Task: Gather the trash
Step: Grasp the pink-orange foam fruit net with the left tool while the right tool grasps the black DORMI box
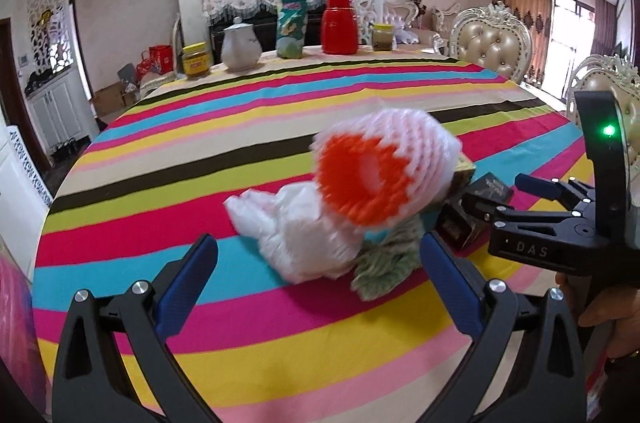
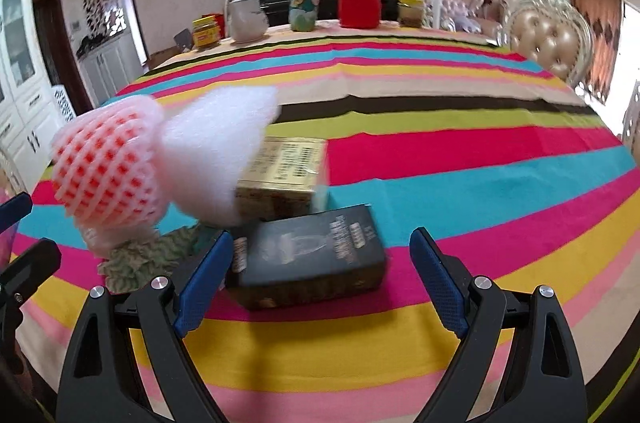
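A pile of trash lies on the striped tablecloth (image 1: 200, 159). An orange and white foam fruit net (image 1: 380, 167) rests on a crumpled white plastic bag (image 1: 296, 231) and a crumpled green wrapper (image 1: 384, 263). In the right wrist view the foam net (image 2: 108, 175) sits left of a white foam piece (image 2: 216, 151), a gold box (image 2: 284, 171) and a black box (image 2: 312, 255). My left gripper (image 1: 320, 275) is open, its fingers on either side of the bag. My right gripper (image 2: 320, 279) is open around the near end of the black box; it also shows in the left wrist view (image 1: 516, 199).
At the table's far edge stand a yellow-label jar (image 1: 196, 60), a white teapot (image 1: 240, 45), a green bag (image 1: 291, 25), a red thermos (image 1: 339, 23) and another jar (image 1: 383, 37). Padded chairs (image 1: 490, 41) stand at the right. White cabinets (image 2: 24, 95) line the left wall.
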A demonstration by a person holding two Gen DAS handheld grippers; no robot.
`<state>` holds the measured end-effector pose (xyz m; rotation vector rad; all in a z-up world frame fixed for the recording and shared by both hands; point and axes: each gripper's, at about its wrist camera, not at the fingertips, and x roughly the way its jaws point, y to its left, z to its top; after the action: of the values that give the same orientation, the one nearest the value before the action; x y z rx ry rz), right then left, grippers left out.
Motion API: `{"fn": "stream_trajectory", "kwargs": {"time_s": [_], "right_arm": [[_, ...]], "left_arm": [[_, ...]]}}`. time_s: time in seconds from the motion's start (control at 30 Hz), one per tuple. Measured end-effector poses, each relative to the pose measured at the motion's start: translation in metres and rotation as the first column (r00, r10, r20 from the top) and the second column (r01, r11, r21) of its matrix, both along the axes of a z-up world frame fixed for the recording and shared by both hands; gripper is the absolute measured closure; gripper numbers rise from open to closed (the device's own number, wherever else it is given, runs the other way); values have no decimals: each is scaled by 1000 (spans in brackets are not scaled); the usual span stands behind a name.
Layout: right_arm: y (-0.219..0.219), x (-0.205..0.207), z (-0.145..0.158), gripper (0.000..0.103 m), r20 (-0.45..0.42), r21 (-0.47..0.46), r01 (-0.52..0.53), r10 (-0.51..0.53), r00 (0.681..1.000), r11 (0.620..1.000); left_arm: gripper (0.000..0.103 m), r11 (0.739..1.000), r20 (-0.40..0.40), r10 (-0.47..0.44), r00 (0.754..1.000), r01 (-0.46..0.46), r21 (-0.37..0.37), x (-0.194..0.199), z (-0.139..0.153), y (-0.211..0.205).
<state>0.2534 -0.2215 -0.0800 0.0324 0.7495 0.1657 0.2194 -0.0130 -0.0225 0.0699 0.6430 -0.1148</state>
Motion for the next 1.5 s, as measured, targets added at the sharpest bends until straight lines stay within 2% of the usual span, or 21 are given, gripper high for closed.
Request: {"fn": "stream_trajectory", "kwargs": {"time_s": [0.23,0.4,0.47,0.5,0.53,0.63,0.9,1.07,1.3,1.5], "right_arm": [[-14,5,-3,18,-40,77,-24,28,999,997],[-24,2,0,18,-35,93,-18,21,999,996],[-27,0,0,18,-38,106,-18,22,999,994],[-27,-1,0,18,-39,106,-24,28,999,994],[-25,-2,0,18,-38,105,-37,42,998,994],[-17,-6,0,18,-32,92,-79,82,996,993],[3,-3,-2,18,-40,54,-112,115,993,992],[15,-3,-7,18,-74,37,-135,137,988,990],[19,6,-13,21,-125,13,-107,108,986,994],[17,-15,1,22,-28,-11,-82,82,996,997]], "left_arm": [[5,998,22,-52,998,52,22,27,6,-24],[6,998,-11,-66,998,66,-15,56,2,-29],[30,995,-25,-96,995,95,-31,63,-1,-30],[49,993,-50,-114,992,112,-31,66,-3,-33],[59,992,-53,-120,991,118,-36,67,-2,-33],[66,991,-22,-118,993,117,-60,60,2,-29],[67,990,70,-56,996,65,-125,21,29,4],[66,989,63,-30,998,39,-146,3,28,21],[66,989,36,-16,999,22,-146,-14,16,29],[66,988,40,8,999,-1,-151,-34,18,43]]}}
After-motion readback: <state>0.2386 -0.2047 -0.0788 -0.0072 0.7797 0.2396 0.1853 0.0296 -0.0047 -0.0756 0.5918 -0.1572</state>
